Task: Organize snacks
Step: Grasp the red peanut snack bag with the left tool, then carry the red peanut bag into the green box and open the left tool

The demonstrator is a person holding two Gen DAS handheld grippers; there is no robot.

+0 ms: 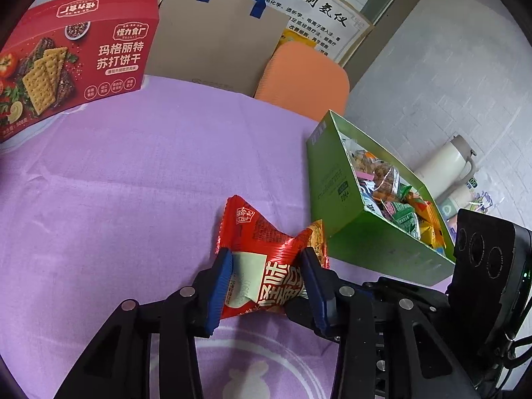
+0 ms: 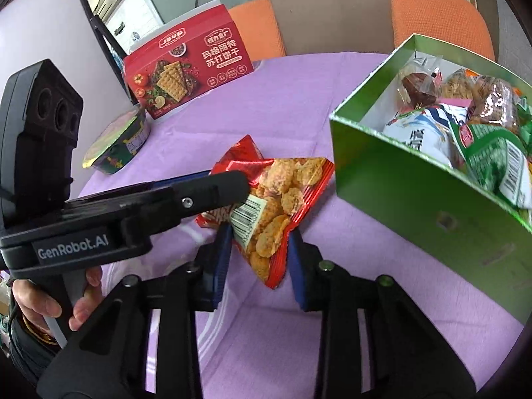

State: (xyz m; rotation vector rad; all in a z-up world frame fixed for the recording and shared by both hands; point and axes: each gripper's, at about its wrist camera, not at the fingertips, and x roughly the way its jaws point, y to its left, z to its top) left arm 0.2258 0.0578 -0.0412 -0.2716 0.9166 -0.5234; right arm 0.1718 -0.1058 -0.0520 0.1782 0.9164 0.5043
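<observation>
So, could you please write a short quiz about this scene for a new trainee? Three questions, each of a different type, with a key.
1. True or false: the green box already holds several wrapped snacks.
2. Multiple choice: what do both grippers close on? A) the red cracker box B) the red snack packet C) the round lidded tub
3. Short answer: what colour is the cloth on the table?

Key
1. True.
2. B. The left gripper and the right gripper each pinch one end of the packet, with the blue pads pressing on its sides.
3. Purple.
</observation>
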